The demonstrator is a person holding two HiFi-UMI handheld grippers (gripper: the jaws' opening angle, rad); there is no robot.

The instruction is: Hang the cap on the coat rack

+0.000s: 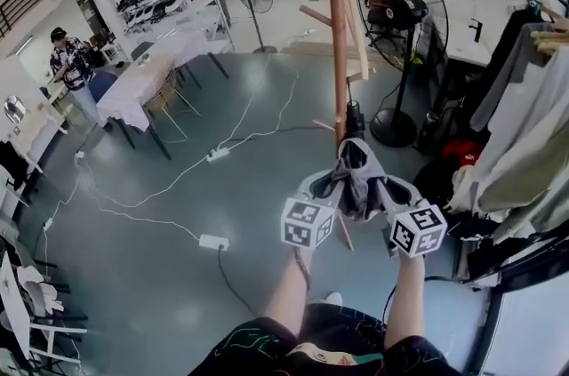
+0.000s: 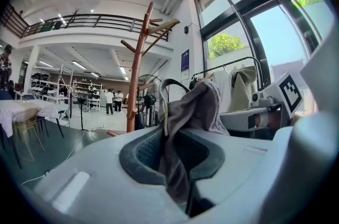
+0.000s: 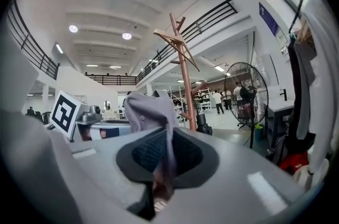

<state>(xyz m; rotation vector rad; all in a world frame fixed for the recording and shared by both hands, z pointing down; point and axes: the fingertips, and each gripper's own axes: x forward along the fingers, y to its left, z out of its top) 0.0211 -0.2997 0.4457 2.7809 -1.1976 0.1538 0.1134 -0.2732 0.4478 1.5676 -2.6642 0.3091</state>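
Head view: cap spread between left hand-held gripper and right hand-held gripper, low and close to the rack, probably to keep it open for a peg. Left gripper view: jaws narrow, pinching cap fabric. Right gripper view: same, clamped on the opposite edge, rack ahead.

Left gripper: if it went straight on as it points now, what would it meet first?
Apart from the cap held in its jaws, most likely the coat rack, whose pole stands ahead, slightly left of the left gripper's line. Depth is unclear; it might just pass it.
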